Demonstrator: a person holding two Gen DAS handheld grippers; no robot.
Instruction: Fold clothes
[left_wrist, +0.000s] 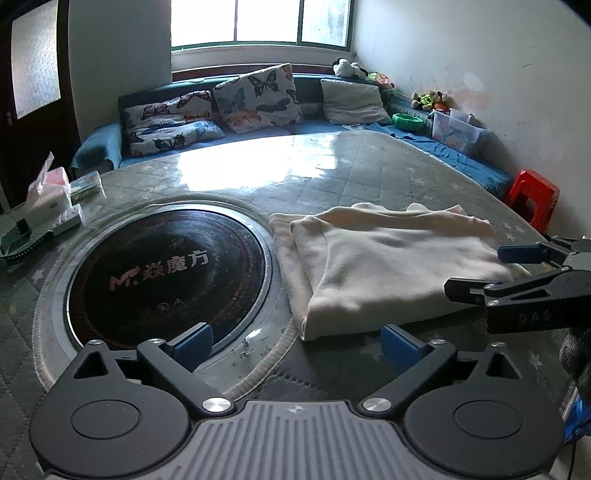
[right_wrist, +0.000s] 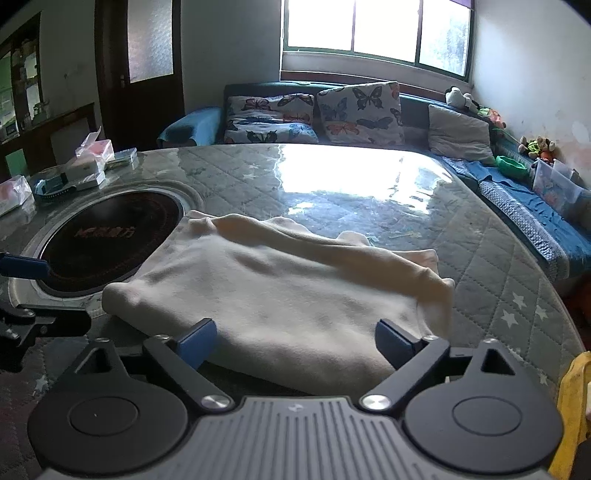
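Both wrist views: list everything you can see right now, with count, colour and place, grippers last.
Folded garment: one, cream, on the table beside the cooktop.
Cooktop: one, round, black, set into the table.
Table: one, grey quilted cover under clear sheet.
Tissue packs and boxes: several, white and pink, table's far left edge.
Butterfly pillows: two, on the blue sofa.
Grey cushion: one, sofa.
Stuffed toys: several, by the wall.
Green bowl: one, sofa.
Clear bins: two, sofa.
Red stool: one, floor.
Left gripper: open, empty.
Right gripper: open, at the garment's near edge.
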